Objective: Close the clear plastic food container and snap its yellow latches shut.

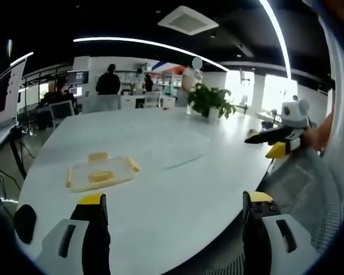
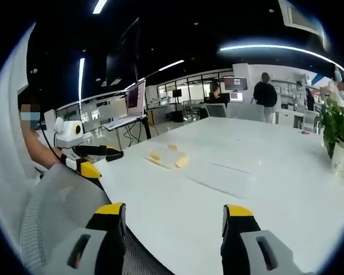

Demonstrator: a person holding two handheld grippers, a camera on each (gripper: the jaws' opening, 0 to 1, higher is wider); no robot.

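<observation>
On the white table (image 1: 160, 189) the clear container (image 1: 100, 170) lies apart from the left gripper (image 1: 175, 207) and right gripper (image 2: 174, 219), both jaws spread, empty.

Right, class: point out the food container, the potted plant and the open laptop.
food container (image 1: 101, 171), left gripper view: clear lid centre.
potted plant (image 1: 209, 100), left gripper view: its leaves.
open laptop (image 2: 135, 98), right gripper view: its screen.

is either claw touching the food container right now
No. The container sits alone on the white table, with the left claw open well short of it.

No legible text, label, brand, number or sign on anything in either view
</observation>
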